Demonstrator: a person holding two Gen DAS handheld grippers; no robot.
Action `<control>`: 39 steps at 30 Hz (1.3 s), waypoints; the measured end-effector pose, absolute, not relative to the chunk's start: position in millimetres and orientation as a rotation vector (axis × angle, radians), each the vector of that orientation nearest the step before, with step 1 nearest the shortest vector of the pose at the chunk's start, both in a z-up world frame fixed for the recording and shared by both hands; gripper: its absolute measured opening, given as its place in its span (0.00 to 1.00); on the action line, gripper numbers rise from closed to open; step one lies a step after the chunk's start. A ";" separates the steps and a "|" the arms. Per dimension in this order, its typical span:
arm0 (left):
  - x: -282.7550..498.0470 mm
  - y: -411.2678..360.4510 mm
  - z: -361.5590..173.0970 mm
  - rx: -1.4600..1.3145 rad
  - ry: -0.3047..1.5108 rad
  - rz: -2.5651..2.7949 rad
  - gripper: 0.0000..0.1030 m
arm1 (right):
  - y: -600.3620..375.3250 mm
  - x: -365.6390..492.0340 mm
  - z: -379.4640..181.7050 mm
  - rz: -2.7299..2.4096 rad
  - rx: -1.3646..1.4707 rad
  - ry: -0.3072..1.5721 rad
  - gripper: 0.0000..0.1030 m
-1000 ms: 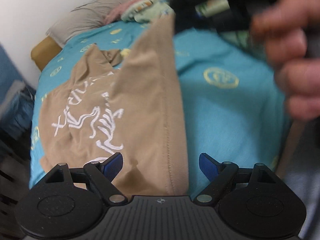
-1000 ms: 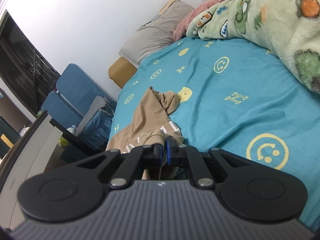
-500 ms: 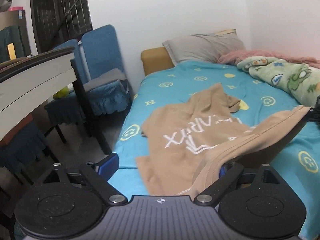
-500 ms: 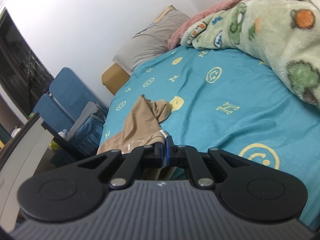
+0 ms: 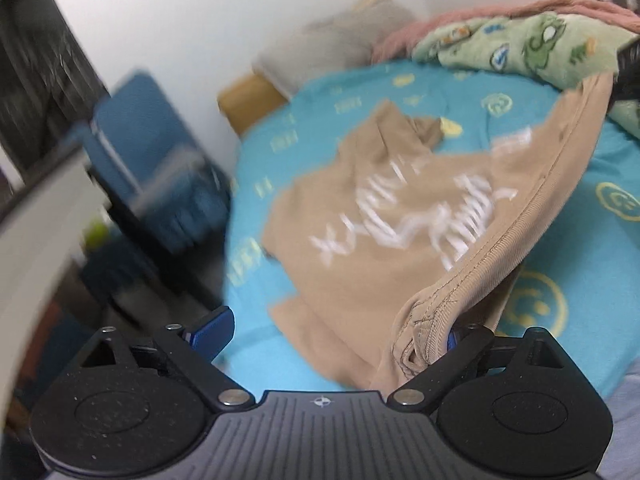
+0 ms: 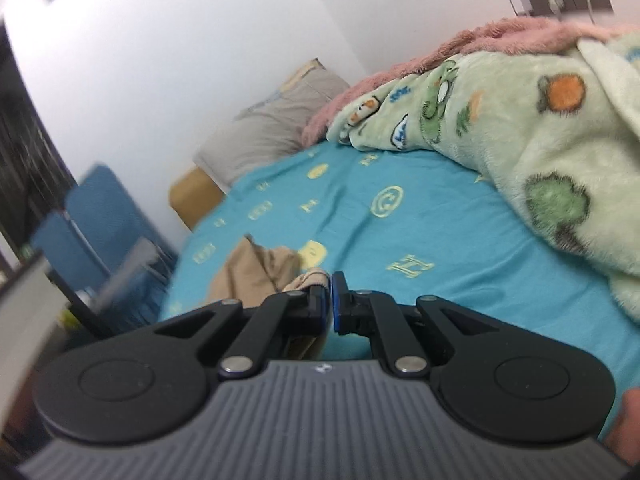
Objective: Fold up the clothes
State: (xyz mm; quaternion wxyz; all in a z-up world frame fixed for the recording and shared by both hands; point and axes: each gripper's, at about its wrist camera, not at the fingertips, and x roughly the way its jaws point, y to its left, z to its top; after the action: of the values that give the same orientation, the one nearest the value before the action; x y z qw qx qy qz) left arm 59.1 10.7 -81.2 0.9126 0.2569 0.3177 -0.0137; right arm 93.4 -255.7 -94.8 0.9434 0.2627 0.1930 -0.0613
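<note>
A tan cotton T-shirt with white lettering (image 5: 384, 216) is spread across the middle of the left wrist view, lying on a bed covered by a turquoise sheet with yellow smiley prints (image 5: 600, 248). One ribbed hem edge is lifted off the sheet and is stretched in a band from the lower centre of that frame up to the upper right. Its lower end is draped over the right finger of the left gripper (image 5: 336, 330), whose fingers are spread wide and released; the hem rests on that finger but is not pinched. The far end of the band is carried toward a dark shape at the upper right edge, judged to be the right gripper (image 6: 331, 300). In the right wrist view its fingers are clenched, with a fold of tan cloth seen just at their tips, so the shirt appears to be grasped there.

A green fleece blanket with cartoon prints (image 6: 520, 128) is bunched at the right, and a grey pillow (image 5: 332, 52) lies at the head of the bed.

The step in hand is judged to be the laying out of the shirt. Next, a fresh hold on the hem by the left fingers seems called for, so the edge can be drawn taut.
</note>
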 end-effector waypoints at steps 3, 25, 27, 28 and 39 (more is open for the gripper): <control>59.1 28.3 -60.0 0.424 0.606 -0.023 0.94 | -245.2 96.8 -92.8 -0.121 0.437 0.401 0.10; 24.7 76.0 78.2 0.019 0.142 0.069 0.90 | -231.3 64.1 16.5 -0.141 0.333 0.171 0.68; 18.3 78.0 105.2 -0.028 0.103 0.063 0.88 | -235.2 54.8 49.0 -0.117 0.358 0.121 0.68; 14.0 78.6 119.9 -0.041 0.080 0.064 0.88 | -236.0 49.6 65.6 -0.105 0.362 0.095 0.68; -63.1 78.1 287.2 -0.126 -0.093 0.026 0.88 | -246.9 -52.9 219.7 0.002 0.360 -0.148 0.71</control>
State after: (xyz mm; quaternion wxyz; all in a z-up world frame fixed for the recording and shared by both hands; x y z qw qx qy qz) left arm -63.1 78.1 287.2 0.9969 -0.0628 -0.0462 0.0130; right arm -52.9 -246.9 219.7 0.9811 0.1790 -0.0737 0.0010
